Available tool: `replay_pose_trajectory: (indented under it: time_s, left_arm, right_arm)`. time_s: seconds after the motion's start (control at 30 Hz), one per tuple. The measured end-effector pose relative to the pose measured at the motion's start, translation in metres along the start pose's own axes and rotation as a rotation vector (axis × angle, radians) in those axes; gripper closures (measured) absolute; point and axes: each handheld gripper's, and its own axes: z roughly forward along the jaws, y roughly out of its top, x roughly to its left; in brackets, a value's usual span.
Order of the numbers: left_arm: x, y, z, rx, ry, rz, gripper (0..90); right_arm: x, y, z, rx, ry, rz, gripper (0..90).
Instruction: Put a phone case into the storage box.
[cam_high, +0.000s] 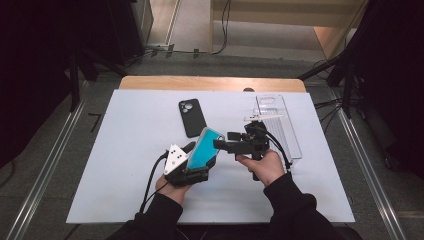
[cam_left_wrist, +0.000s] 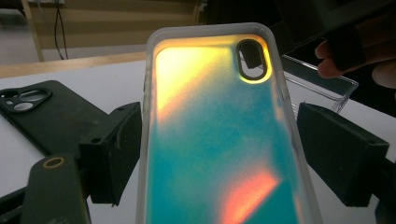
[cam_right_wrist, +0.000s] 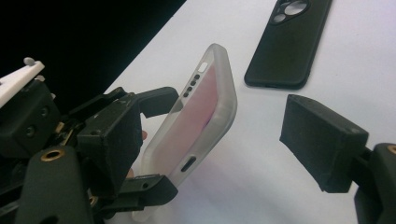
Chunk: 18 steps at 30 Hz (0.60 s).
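Note:
A frosted phone case with a teal and orange iridescent back (cam_high: 206, 145) is held tilted above the white table. My left gripper (cam_high: 202, 156) is shut on its two long sides; in the left gripper view the case (cam_left_wrist: 210, 116) spans the gap between both pads. My right gripper (cam_high: 227, 141) stands open at the case's upper end. In the right gripper view the case (cam_right_wrist: 201, 112) shows edge-on beside the left pad, well apart from the right pad, and the left gripper's fingers (cam_right_wrist: 156, 99) clasp it.
A black phone case (cam_high: 192, 117) lies flat on the white table (cam_high: 125, 165) just beyond the held case. A clear plastic tray (cam_high: 280, 125) sits at the right, behind my right hand. Dark stands and floor rails flank the table.

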Motion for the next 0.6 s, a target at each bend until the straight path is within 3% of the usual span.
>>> replay_pose_trajectory:
  time_s: [0.23, 0.3, 0.33, 0.37, 0.47, 0.5, 0.53, 0.57, 0.6]
  left_arm:
    - [-0.001, 0.001, -0.001, -0.007, 0.003, 0.011, 17.4]
    - [-0.002, 0.001, -0.001, -0.011, 0.004, 0.015, 17.4]
    - [-0.002, 0.001, -0.001, -0.011, 0.005, 0.013, 17.4]
    - [-0.002, 0.001, -0.001, -0.02, -0.003, 0.005, 17.4]
    - [-0.002, 0.002, -0.002, -0.014, -0.003, 0.003, 17.4]
    - [-0.003, 0.002, -0.002, -0.015, -0.005, 0.0, 17.4]
    - [-0.003, 0.002, -0.002, -0.014, -0.008, 0.001, 17.4]
    - [-0.004, 0.001, -0.001, -0.013, -0.01, 0.005, 17.4]
    - [-0.004, 0.001, -0.001, -0.013, -0.01, 0.005, 17.4]
  right_arm:
    - [0.0, 0.003, 0.008, 0.013, 0.012, 0.02, 22.5]
    - [0.0, 0.004, 0.01, 0.024, 0.024, 0.039, 36.0]
    - [0.0, 0.004, 0.01, 0.024, 0.024, 0.039, 36.0]
    - [-0.001, 0.005, 0.012, 0.045, 0.041, 0.072, 45.2]
    - [-0.003, 0.005, 0.013, 0.062, 0.052, 0.101, 52.3]
    - [-0.003, 0.005, 0.014, 0.074, 0.056, 0.121, 59.3]
    - [-0.003, 0.005, 0.014, 0.074, 0.056, 0.121, 59.3]
    - [-0.004, 0.005, 0.014, 0.083, 0.071, 0.142, 66.5]
    - [-0.004, 0.005, 0.014, 0.083, 0.071, 0.142, 66.5]
